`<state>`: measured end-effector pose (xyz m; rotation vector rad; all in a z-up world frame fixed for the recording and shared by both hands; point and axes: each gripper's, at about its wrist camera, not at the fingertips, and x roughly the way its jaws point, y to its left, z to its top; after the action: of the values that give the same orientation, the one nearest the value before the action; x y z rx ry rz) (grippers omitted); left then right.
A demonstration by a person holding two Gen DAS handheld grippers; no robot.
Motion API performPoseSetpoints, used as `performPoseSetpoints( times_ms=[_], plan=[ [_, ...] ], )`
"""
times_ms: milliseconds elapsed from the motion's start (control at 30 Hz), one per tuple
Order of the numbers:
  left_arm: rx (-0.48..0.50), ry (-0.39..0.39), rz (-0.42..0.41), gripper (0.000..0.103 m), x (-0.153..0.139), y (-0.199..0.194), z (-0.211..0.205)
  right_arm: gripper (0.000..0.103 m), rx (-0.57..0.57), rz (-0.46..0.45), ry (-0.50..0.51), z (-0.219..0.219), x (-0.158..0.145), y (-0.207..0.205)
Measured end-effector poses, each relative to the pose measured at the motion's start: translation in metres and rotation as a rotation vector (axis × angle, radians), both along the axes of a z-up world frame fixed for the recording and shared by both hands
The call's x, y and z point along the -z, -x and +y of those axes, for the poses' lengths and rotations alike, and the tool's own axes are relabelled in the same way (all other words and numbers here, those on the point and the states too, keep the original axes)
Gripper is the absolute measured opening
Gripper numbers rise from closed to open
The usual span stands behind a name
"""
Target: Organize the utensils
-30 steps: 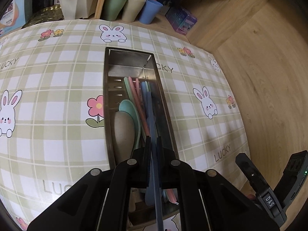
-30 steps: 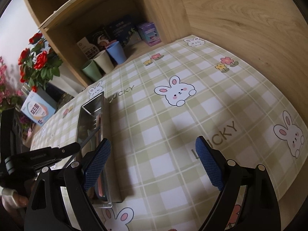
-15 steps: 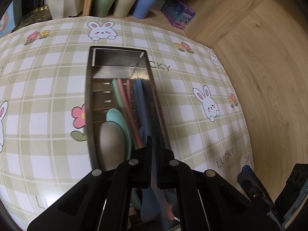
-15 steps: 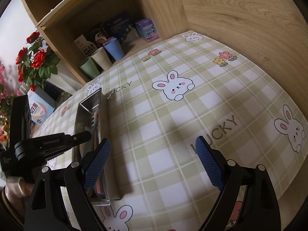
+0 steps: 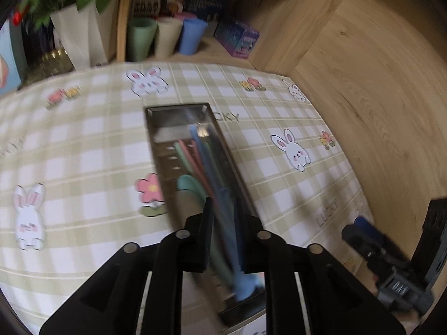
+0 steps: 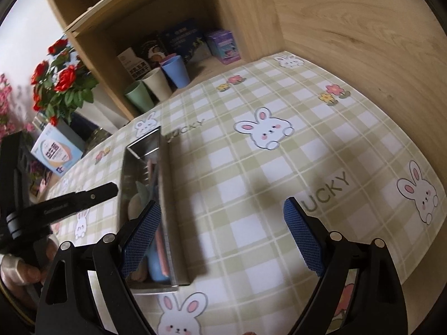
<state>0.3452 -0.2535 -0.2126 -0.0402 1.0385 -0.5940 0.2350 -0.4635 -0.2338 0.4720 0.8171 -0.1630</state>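
Left hand-held gripper (image 5: pixel 222 220), jaws opening, blue utensil (image 5: pixel 223 195) between them but unpinched, lying in the metal tray (image 5: pixel 178 110) mid-table. Right hand-held gripper (image 6: pixel 220 234) spread, empty. The utensils look light, stiff and smooth; best gripped mid-handle.

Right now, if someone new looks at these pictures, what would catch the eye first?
Probably the long steel tray in the middle of the green checked tablecloth, filled with pastel utensils lying lengthwise. Next, the left claw just above its near end, jaws opening around a blue utensil. At the back, three pastel cups stand on the wooden shelf.
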Motion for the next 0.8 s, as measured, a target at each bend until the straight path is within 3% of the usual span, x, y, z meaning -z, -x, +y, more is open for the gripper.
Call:
performPoseSetpoints(
  times_ms=[233,500,600,667,800],
  plan=[
    [-0.005,-0.050,-0.130,0.028,-0.029,0.025,0.035,0.086,-0.057,-0.021,0.046,0.033,-0.021,-0.002],
    [-0.059,-0.043,-0.226,0.039,-0.062,0.052,0.085,0.086,-0.112,-0.068,0.103,0.073,-0.053,0.003],
    [-0.081,-0.039,-0.275,0.058,-0.078,0.065,0.107,0.086,-0.125,-0.087,0.119,0.089,-0.067,0.007],
    [-0.102,-0.029,-0.316,0.086,-0.090,0.075,0.125,0.086,-0.131,-0.102,0.142,0.102,-0.079,0.013],
    [-0.139,0.000,-0.382,0.095,-0.115,0.100,0.163,0.086,-0.144,-0.144,0.180,0.124,-0.102,0.028]
  ],
)
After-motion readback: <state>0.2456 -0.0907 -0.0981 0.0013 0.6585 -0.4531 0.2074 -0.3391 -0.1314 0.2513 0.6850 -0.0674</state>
